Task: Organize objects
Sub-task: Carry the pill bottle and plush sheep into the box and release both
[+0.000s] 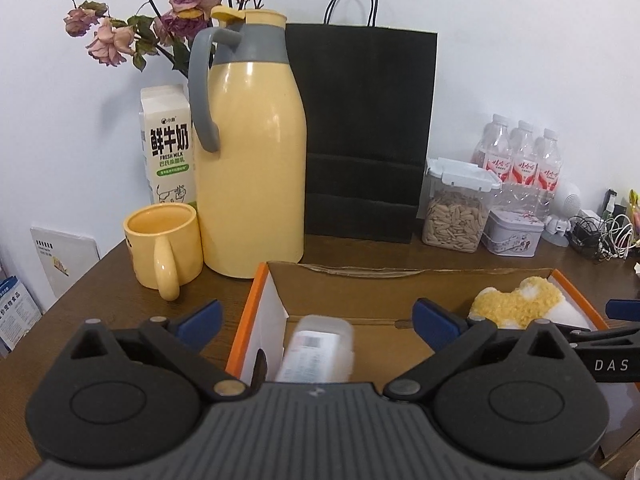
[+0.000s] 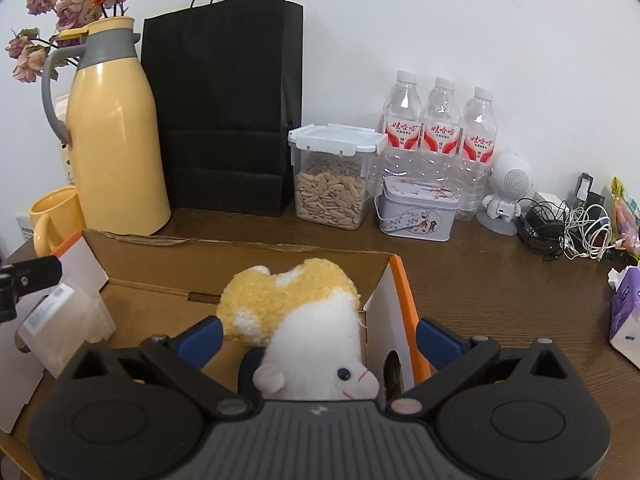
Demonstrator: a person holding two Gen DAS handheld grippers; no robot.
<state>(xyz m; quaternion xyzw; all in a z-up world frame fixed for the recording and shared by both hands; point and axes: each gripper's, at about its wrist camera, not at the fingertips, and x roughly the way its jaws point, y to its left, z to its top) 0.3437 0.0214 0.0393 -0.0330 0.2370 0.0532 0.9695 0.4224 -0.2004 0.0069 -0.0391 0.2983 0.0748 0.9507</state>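
Observation:
An open cardboard box with orange edges sits on the brown table. In the left wrist view my left gripper is open above the box's left end. A translucent plastic case with a printed label lies blurred between its blue fingertips, untouched. In the right wrist view my right gripper is open over the right end of the cardboard box. A white and yellow plush hamster lies inside, between the fingers and not pinched. The plastic case shows at the left, the plush hamster at the right.
Behind the box stand a yellow mug, a yellow thermos jug, a milk carton and a black paper bag. Further right are a seed jar, a tin, water bottles, tangled cables and tissues.

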